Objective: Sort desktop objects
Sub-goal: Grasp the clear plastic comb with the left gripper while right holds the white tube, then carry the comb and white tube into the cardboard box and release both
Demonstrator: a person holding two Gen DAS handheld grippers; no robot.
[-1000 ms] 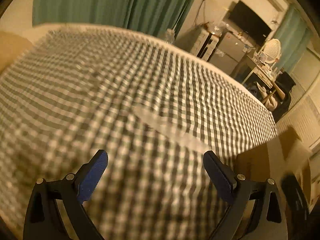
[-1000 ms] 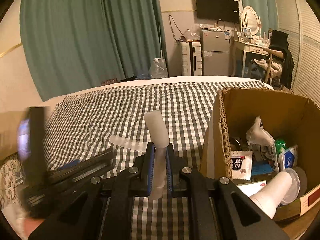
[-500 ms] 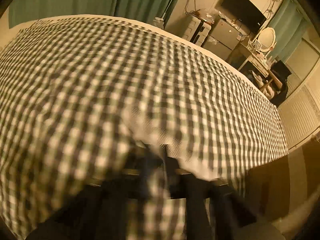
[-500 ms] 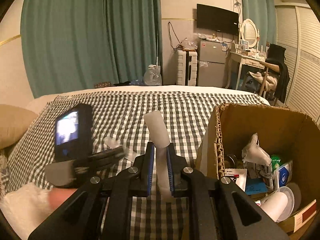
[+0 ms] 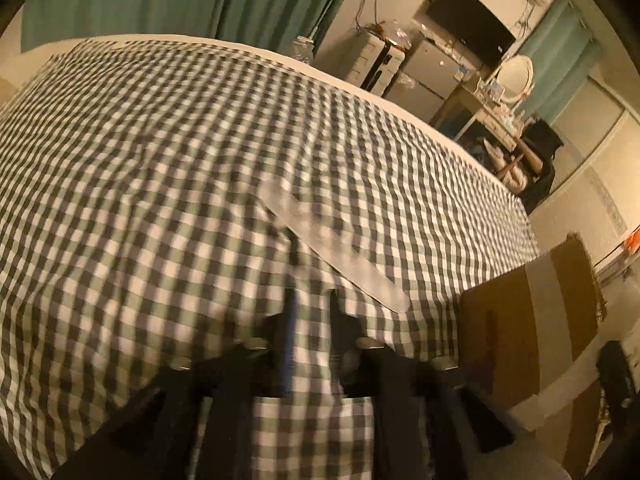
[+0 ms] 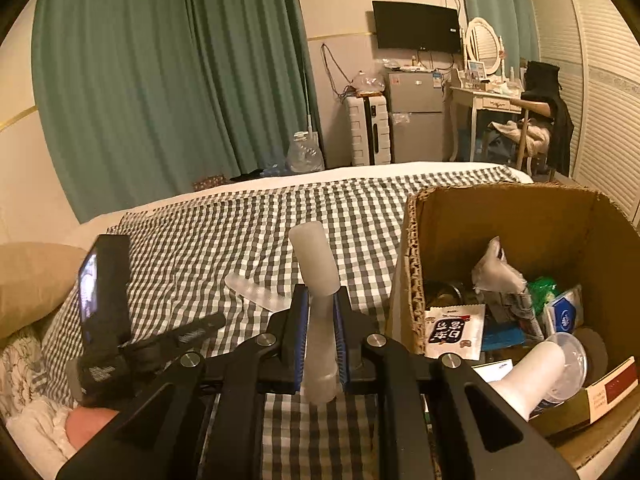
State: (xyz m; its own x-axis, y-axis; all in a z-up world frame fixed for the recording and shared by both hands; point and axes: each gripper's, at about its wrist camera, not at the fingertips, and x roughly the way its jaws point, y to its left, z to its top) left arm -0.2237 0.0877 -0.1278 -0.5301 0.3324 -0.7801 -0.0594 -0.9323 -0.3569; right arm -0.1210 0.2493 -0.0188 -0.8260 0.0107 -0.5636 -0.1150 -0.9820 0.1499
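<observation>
Left tool [image 5: 310,322] over the checked bedspread [image 5: 140,152]. A second ago its jaws stood wide apart above the flat translucent strip [image 5: 332,246]; they then snapped together and are now opening again, with only cloth between them. The strip lies on the bedspread just ahead of the tips, apparently ungrasped, though blur makes this uncertain. The pick attempt seems to have missed, so the strip remains to be sorted. Right tool [image 6: 320,320], unchanged over the same interval, stays clamped on an upright frosted white tube [image 6: 316,280], held beside the open cardboard box [image 6: 412,264] that already contains packets and cups; the tube's drop into the box is pending.
</observation>
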